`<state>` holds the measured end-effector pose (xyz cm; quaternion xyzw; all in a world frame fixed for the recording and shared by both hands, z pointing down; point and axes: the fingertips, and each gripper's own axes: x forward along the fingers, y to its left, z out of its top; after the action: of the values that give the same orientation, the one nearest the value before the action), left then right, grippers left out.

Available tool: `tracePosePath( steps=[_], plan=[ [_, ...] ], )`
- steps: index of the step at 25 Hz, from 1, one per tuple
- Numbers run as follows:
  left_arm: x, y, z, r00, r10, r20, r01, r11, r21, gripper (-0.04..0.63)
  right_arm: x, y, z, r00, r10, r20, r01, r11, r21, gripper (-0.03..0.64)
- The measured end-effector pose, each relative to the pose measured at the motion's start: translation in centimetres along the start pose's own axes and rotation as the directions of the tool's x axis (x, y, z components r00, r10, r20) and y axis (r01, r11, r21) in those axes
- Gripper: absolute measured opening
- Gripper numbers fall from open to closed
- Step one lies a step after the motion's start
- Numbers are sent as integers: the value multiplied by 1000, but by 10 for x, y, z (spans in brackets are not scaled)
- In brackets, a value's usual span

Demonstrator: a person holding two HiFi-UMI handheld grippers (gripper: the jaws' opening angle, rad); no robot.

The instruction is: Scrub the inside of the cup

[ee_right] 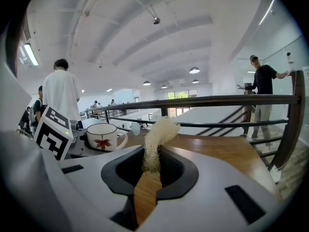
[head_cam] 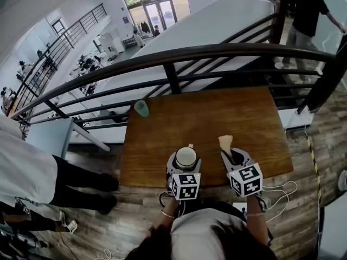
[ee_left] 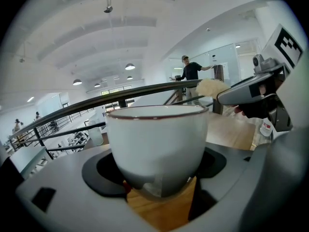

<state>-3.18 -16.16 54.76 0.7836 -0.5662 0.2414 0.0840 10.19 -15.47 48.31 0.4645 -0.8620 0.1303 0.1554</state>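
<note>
The white cup (ee_left: 157, 144), dark-rimmed with a red leaf print and a side handle, sits at the near edge of the wooden bench (head_cam: 217, 112), mouth upward. The left tool (head_cam: 185, 161) has its jaws spread wide and pressed against the cup's two sides. Whether the base rests on the bench or is lifted just clear of it cannot be told. Just beside it, apart from it, the right tool (ee_right: 152, 170) is narrowed onto the flat wooden handle of a loofah scrubber (ee_right: 155, 137), whose pale fibrous head sticks up and forward beyond the jaws. The head is outside the cup and level with its rim or a little above.

Scrubbing has probably not begun; this looks like the approach. The next move calls for swinging the scrubber head across over the mouth, tipping it down inside and working it round the wall while the left grip holds the cup firm.

A small green tumbler (head_cam: 141, 108) stands well apart at the bench's far left corner, under the dark railing (head_cam: 217, 53).
</note>
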Motion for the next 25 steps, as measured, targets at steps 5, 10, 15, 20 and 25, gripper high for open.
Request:
tracePosePath(
  steps=[5, 10, 15, 20, 25],
  plan=[
    [-5, 2, -2, 1000, 10, -5, -10, 1000, -17, 403, -5, -1, -9, 1000, -22, 14, 22, 999, 26, 75],
    [-8, 2, -1, 1000, 8, 2, -8, 999, -38, 403, -12, -3, -15, 998, -59, 12, 59, 998, 25, 75],
    [-7, -4, -1, 1000, -6, 3, 6, 999, -41, 403, -16, -4, -22, 997, -72, -2, 72, 997, 34, 75],
    [-7, -7, -1, 1000, -23, 8, 23, 999, -47, 403, -18, 0, -26, 996, -83, -9, 84, 996, 35, 75],
    [-9, -10, -1, 1000, -26, 12, 26, 998, -58, 403, -20, 0, -29, 996, -85, -14, 85, 996, 36, 75]
  ],
)
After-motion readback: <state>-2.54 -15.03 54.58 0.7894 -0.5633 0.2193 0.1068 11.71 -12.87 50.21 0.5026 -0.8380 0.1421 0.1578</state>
